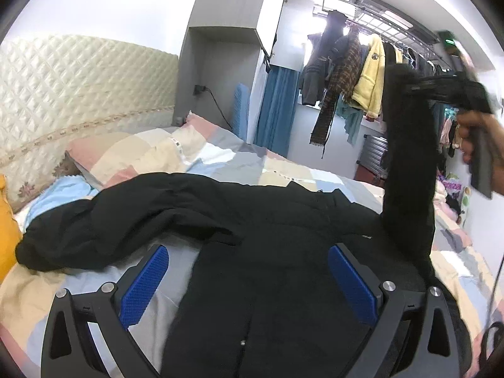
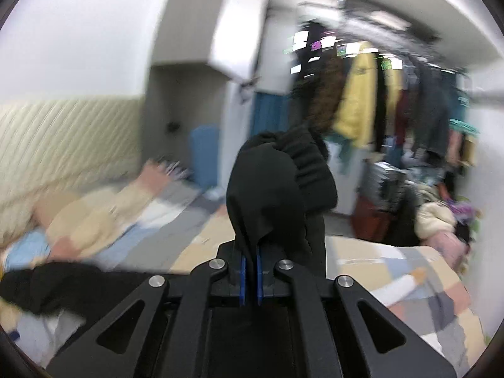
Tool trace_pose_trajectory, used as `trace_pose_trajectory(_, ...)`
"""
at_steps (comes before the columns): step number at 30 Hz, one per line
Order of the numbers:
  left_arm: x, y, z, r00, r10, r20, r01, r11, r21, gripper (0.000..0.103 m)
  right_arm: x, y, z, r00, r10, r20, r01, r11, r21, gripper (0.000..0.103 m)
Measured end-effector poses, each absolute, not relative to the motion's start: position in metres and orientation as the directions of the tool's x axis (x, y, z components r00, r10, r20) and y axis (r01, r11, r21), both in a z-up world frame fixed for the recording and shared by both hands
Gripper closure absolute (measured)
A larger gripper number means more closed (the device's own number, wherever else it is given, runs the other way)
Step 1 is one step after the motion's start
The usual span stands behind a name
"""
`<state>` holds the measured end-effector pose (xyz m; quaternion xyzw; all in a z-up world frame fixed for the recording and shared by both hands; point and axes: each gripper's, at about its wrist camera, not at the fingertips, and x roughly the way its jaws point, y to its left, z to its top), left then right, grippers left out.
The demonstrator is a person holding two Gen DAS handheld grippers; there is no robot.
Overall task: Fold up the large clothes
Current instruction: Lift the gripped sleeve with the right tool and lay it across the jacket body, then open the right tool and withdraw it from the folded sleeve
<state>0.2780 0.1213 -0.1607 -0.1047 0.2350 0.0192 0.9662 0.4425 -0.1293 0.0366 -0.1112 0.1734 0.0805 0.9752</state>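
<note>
Our left gripper [image 1: 249, 278] gapes over the matte black jacket [image 1: 267, 252]; only the blurred right view shows our right gripper [image 2: 249, 271] pinching seemingly its ribbed sleeve [image 2: 283, 182]

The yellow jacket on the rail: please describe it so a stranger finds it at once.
Look past the bed to the clothes rail high along the far wall. The yellow jacket hangs there, beside a brown checked garment. It is the only bright yellow piece among dark clothes.

Patchwork bed [image 1: 283, 170], black coat [image 1: 252, 236], perhaps pillows [image 1: 126, 154]
</note>
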Motion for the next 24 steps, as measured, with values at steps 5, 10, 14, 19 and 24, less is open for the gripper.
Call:
trace_pose_trajectory(5, 0.281, 0.130, -0.163, 0.888, 0.002, -0.460, -0.107, 0.974, -0.201, 0.001, 0.456, -0.065, -0.029, 0.855, 0.235, -0.462, -0.347, 0.922, -0.173, 0.098)
trace_pose_trajectory(10, 0.285, 0.142, -0.167, 0.886, 0.011, -0.464, -0.129, 0.967, -0.222, 0.001, 0.456, -0.019, -0.105, 0.763, 0.309, -0.568, -0.461, 0.876, -0.144, 0.098)
trace_pose_trajectory(14, 0.292, 0.148, -0.174, 0.871, 0.014, -0.491, -0.146, 0.962, -0.232, 0.001, 0.459, 0.008, -0.168, 0.674, 0.334, -0.659, -0.521, 0.848, -0.103, 0.098)
trace_pose_trajectory(19, 0.299, 0.149, -0.181, 0.861, 0.012, -0.509, -0.148, 0.962, -0.228, 0.001, 0.460, 0.026, -0.244, 0.564, 0.306, -0.767, -0.561, 0.823, -0.085, 0.097)
trace_pose_trajectory(24, 0.308, 0.144, -0.188, 0.848, 0.008, -0.530, -0.143, 0.966, -0.214, 0.001, 0.461, 0.022, -0.277, 0.548, 0.297, -0.782, -0.559, 0.826, -0.078, 0.096)
